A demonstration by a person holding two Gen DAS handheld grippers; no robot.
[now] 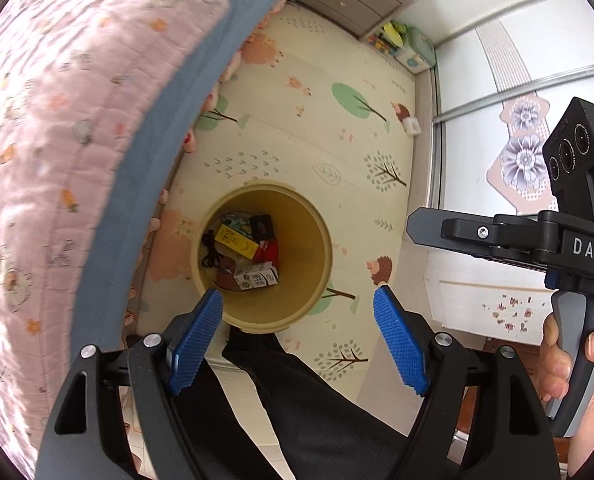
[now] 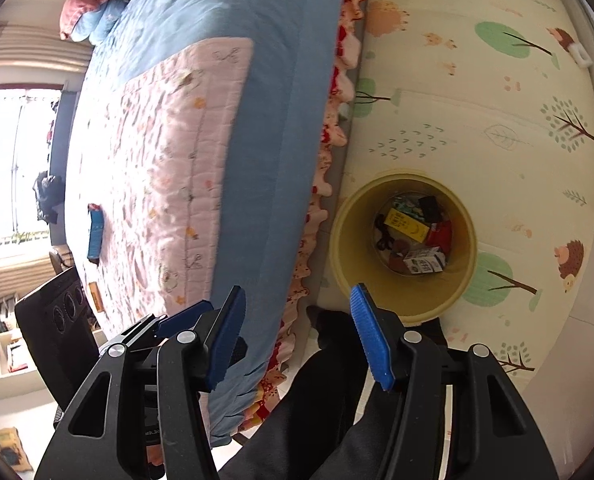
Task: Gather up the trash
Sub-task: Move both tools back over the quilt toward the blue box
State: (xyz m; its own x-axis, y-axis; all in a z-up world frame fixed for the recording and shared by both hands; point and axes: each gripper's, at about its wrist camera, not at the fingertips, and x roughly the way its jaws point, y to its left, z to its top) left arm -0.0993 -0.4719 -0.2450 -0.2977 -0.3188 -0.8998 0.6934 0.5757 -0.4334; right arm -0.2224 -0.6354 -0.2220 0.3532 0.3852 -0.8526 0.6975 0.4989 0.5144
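Trash fills the bottom of the round yellow bin (image 1: pixel 263 256), which stands on the play mat (image 1: pixel 337 152) just beside the bed (image 1: pixel 77 140): a yellow packet (image 1: pixel 235 242), a white printed carton (image 1: pixel 257 276), something red, something black and a dark cord. Two pieces are not in the bin: a blue wrapper (image 2: pixel 95 232) and a small orange one (image 2: pixel 94 297) lie on the pink quilt (image 2: pixel 169 168), well apart from the bin.

Both grippers hang above the floor with nothing in them. The left gripper (image 1: pixel 299 340) is spread wide over the near rim; the right gripper (image 2: pixel 297 336) is also open, one pad over the bed's edge and the other over the bin.

My worry is the quilt. It is soft, stitched and puckered, and those wrappers look thin and flat, so ribbed blue pads closing on one may pinch cloth with it and drag the cover. A slick wrapper could also slip out on the way across and land on the mat. The bin is a light, smooth-walled tub, and a knock on its rim might tip it. The person's dark-trousered legs (image 1: pixel 297 400) stand right against it too.
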